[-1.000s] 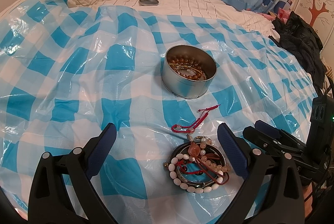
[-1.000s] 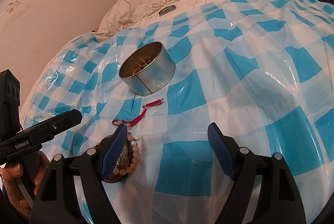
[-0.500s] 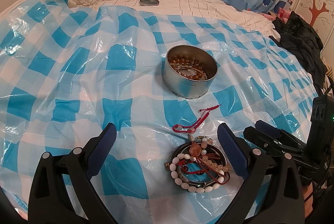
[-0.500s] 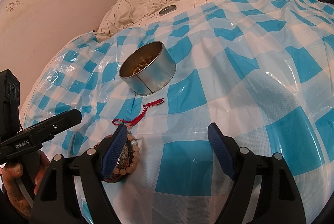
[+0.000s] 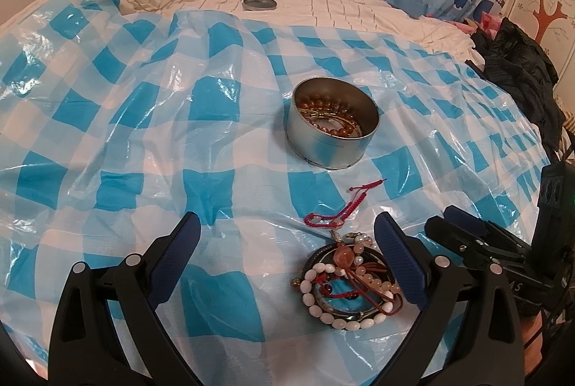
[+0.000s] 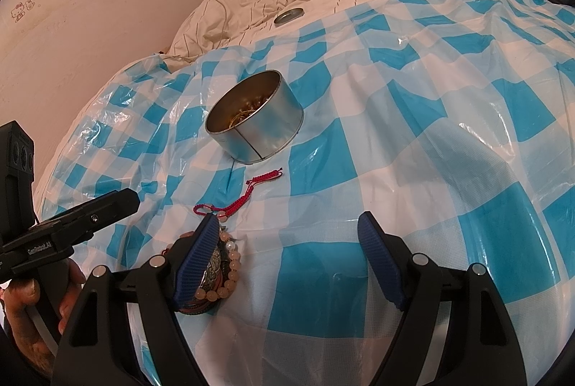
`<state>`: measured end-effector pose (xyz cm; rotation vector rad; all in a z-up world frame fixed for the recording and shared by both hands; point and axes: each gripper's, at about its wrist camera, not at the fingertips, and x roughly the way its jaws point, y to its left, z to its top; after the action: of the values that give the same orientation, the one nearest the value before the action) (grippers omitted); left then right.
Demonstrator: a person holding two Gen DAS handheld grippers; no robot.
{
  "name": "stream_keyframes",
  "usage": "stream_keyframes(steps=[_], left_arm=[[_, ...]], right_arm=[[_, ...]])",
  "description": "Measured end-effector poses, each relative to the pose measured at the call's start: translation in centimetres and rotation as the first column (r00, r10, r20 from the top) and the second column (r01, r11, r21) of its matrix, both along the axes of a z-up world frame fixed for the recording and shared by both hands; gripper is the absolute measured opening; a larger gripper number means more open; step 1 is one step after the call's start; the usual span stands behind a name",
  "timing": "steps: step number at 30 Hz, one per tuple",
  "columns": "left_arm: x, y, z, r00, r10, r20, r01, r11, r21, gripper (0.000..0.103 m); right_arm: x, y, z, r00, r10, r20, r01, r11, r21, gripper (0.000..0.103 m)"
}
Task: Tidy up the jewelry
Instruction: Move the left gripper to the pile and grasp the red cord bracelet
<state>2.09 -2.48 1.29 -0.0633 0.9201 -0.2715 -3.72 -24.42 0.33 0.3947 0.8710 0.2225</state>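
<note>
In the left wrist view, the left claw [image 5: 287, 242] is held wide open and empty above the blue-checked plastic sheet [image 5: 107, 120] spread over the bed. A pile of bracelets [image 5: 350, 281] lies just inside its right finger, a red cord [image 5: 337, 210] beyond it, and a round tin [image 5: 332, 127] holding beads farther off.

In the right wrist view, the right claw [image 6: 291, 242] is likewise spread apart and empty; the bracelets [image 6: 222, 263] are partly hidden behind its left finger.

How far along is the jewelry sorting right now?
Partly done: brown beads already lie in the open tin. Nothing is in hand; the left gripper and right gripper are both open and empty. Left: the red cord, the bracelet pile, and the lid lying apart on the bedding.
</note>
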Motion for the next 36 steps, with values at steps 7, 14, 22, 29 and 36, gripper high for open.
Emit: stream_keyframes(steps=[7, 14, 22, 29, 36], left_arm=[[0.3, 3.2, 0.5, 0.999, 0.04, 0.003, -0.04, 0.999, -0.019, 0.093], [0.3, 6.7, 0.2, 0.996, 0.094, -0.01, -0.094, 0.995, -0.035, 0.093], [0.3, 3.1, -1.0, 0.999, -0.014, -0.034, 0.015, 1.0, 0.006, 0.093], [1.5, -1.4, -1.7, 0.997, -0.066, -0.03, 0.068, 0.997, 0.047, 0.093], [2.8, -6.7, -1.8, 0.988, -0.154, -0.005, 0.153, 0.98, 0.125, 0.093]], right_arm=[[-0.2, 0.0, 0.1, 1.0, -0.002, 0.007, 0.002, 1.0, 0.004, 0.076], [-0.6, -0.5, 0.8, 0.999, -0.032, 0.018, 0.032, 0.999, 0.027, 0.076], [-0.6, -1.5, 1.5, 0.998, -0.047, 0.029, 0.045, 0.997, 0.058, 0.076], [-0.5, -2.5, 1.8, 0.998, -0.065, 0.027, 0.062, 0.99, 0.124, 0.076], [-0.5, -2.9, 1.9, 0.998, -0.061, 0.026, 0.056, 0.986, 0.16, 0.077]])
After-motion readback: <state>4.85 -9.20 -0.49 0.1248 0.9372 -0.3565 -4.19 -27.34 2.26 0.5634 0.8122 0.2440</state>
